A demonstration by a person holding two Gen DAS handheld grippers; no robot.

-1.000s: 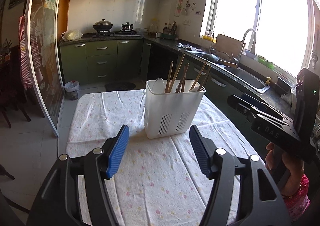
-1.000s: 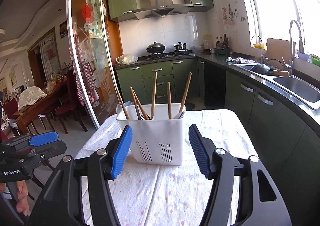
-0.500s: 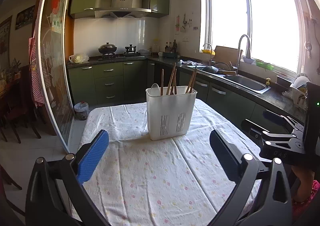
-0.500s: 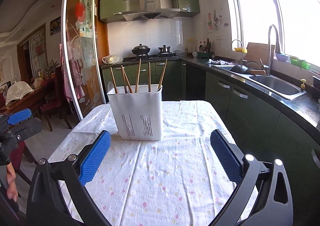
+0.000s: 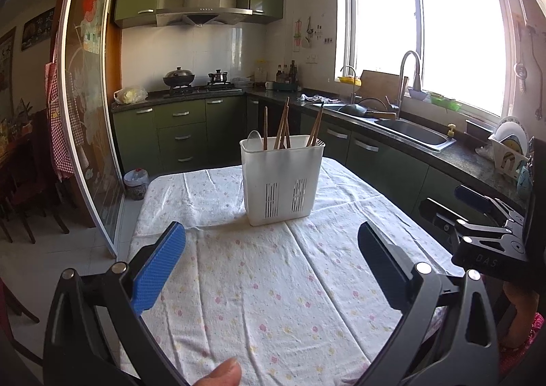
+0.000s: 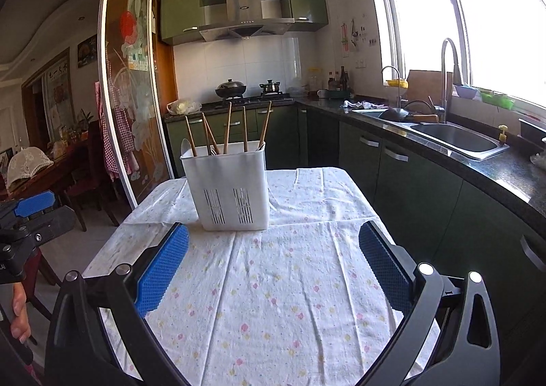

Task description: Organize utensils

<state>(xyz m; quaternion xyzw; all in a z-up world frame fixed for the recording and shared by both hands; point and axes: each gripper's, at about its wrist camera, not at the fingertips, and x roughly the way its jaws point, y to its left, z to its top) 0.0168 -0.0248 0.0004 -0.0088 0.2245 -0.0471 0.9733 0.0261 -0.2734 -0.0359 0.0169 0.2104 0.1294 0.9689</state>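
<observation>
Your left gripper (image 5: 271, 270) and right gripper (image 6: 273, 265) are black frames with blue textured pads (image 6: 162, 270), silver screws (image 6: 425, 269); bare fingertip (image 5: 218, 373) below.

"DAS" on the black right gripper (image 5: 484, 232) body, left wrist view.

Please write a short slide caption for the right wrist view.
Open right gripper faces a white utensil holder with chopsticks on a floral tablecloth.
</observation>
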